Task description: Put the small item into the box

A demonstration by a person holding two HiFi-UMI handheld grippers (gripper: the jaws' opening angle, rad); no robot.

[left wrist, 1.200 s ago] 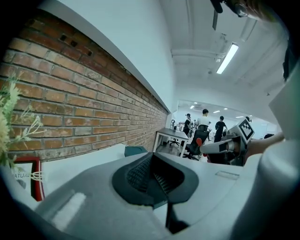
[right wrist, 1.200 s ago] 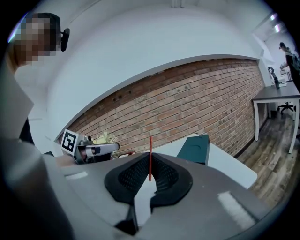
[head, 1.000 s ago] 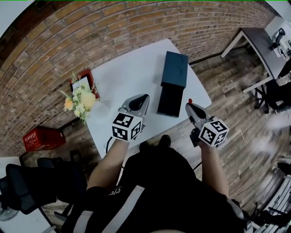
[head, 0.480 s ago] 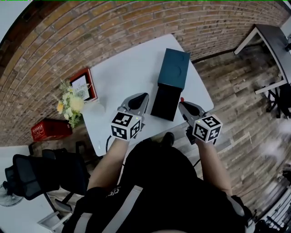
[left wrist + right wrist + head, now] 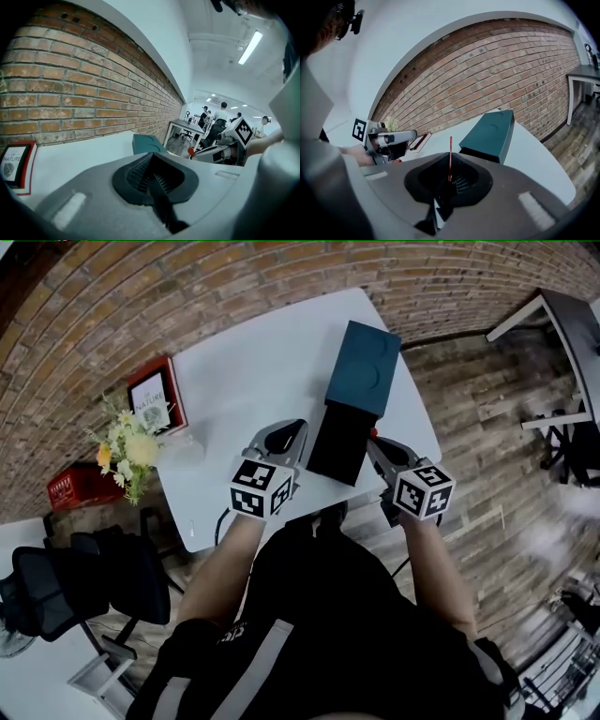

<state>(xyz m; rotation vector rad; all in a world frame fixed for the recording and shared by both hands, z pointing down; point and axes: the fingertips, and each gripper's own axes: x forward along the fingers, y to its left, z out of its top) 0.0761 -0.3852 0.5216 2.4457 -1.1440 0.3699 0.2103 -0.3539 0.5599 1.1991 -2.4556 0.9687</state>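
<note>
While thin red small item (image 5: 450, 159) is pinched only by its lower end, right hand-held gripper (image 5: 448, 185) clamped on it at frame lower centre: risk of pivot or slip-out on any jolt. Left hand-held gripper (image 5: 152, 180): jaws pressed together, nothing between. Item not yet in box (image 5: 490, 133), centre-right, just beyond tip; stick may snag box edge. Box looks light; nudge could slide it across table (image 5: 253, 371).

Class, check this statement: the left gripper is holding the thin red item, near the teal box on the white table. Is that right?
Not quite. The right gripper holds the thin red item, as the right gripper view shows; the left gripper is shut on nothing. The teal box on the white table is correct.
</note>
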